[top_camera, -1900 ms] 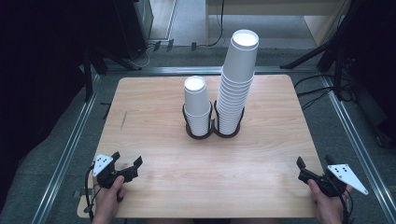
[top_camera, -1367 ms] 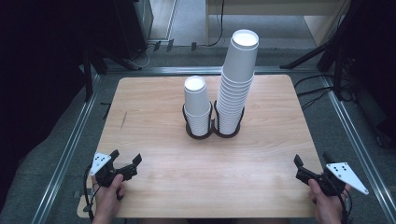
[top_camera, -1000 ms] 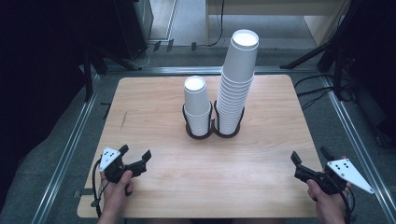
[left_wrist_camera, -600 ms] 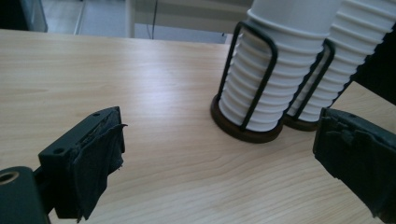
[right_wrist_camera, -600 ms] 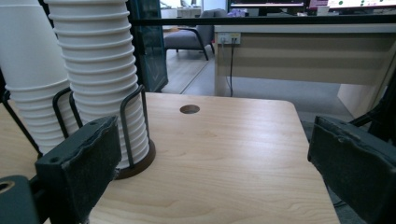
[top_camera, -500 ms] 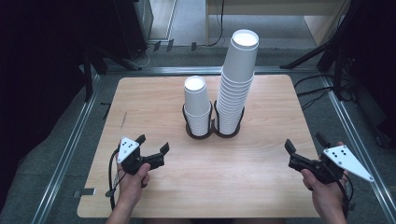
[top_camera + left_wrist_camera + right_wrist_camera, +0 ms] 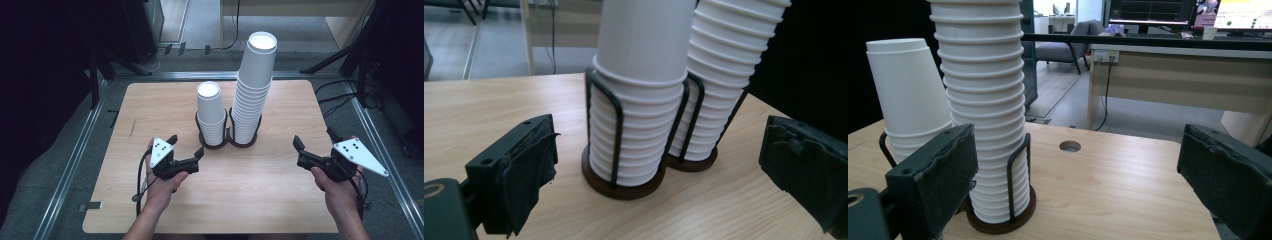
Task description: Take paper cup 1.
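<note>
The short cup stack (image 7: pixel 639 100) stands just ahead of the left gripper (image 7: pixel 186 151), between its spread jaws, with the tall cup stack (image 7: pixel 729 75) touching it behind. Both sit in holders (image 7: pixel 624 185) on the table (image 7: pixel 165 105). From the right gripper (image 7: pixel 312 146), the tall stack rises by the left-hand jaw.

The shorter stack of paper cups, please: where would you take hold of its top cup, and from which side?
Grip the top cup of the shorter stack on its bare side wall, above the wire holder, whose black bars cage the lower cups. Come from the near left side with the left gripper, jaws level and open. The taller stack blocks its right side.
</note>
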